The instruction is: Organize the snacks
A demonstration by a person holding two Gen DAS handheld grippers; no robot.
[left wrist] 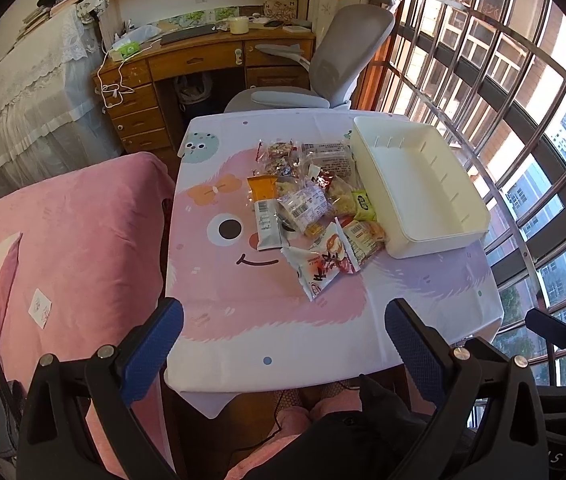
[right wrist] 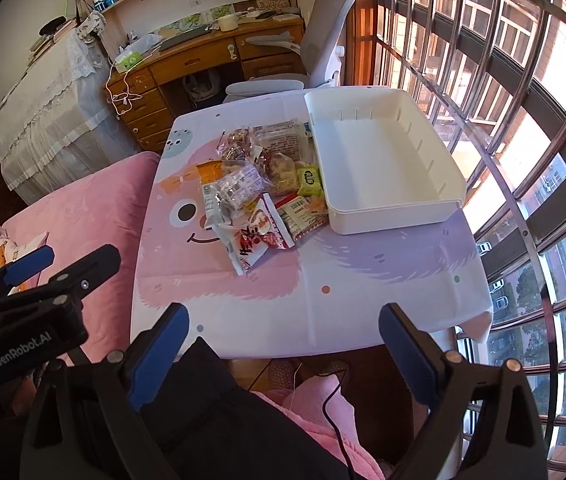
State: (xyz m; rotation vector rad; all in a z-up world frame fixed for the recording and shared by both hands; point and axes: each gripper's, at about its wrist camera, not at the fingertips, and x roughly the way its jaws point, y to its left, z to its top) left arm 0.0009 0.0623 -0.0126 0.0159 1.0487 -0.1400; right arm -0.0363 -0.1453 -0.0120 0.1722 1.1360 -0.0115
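Ahead of both open tongs (left wrist: 283,320) (right wrist: 283,324): snack pile (left wrist: 307,204) by bin (left wrist: 423,184).

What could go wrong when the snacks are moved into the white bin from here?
1. The snack packets overlap in a loose pile, so the tongs may lift two packets or drag neighbours.
2. The white bin sits near the table's window-side edge; a push could slide it off.
3. The tablecloth may bunch.
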